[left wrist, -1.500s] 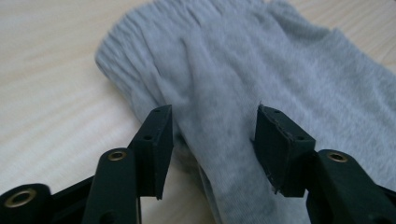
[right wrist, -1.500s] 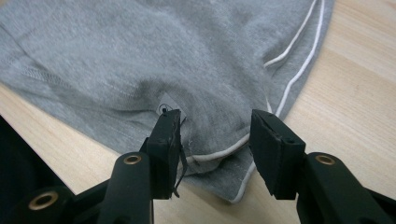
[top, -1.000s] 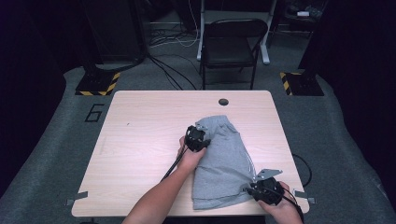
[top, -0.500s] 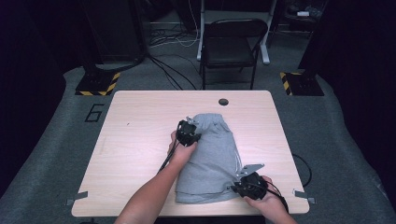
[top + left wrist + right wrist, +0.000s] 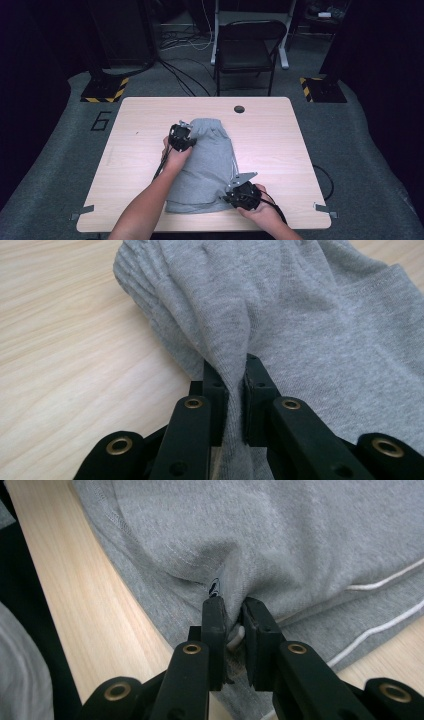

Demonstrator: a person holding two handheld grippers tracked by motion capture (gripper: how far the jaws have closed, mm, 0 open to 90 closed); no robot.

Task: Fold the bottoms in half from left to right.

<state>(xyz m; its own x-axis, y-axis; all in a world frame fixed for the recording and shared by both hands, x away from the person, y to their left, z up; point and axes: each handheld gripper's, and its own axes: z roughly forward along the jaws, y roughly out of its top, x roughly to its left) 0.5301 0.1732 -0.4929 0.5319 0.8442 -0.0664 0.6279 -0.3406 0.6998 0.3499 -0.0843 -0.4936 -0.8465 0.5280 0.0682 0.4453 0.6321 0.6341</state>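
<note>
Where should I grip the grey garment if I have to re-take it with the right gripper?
On the grey garment, take the near hem edge where the right gripper is clamped now, coming in low from the table's near side. The cloth lies flat there, and a doubled fold stands between the fingers, giving them thickness to pinch.

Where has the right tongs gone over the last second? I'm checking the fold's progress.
Yes, it moved. The right tongs, shut on the grey garment, slid left along the table's near edge, away from the right corner.

A "6" on the grey floor (image 5: 101, 120) left of the table (image 5: 150, 107)
</note>
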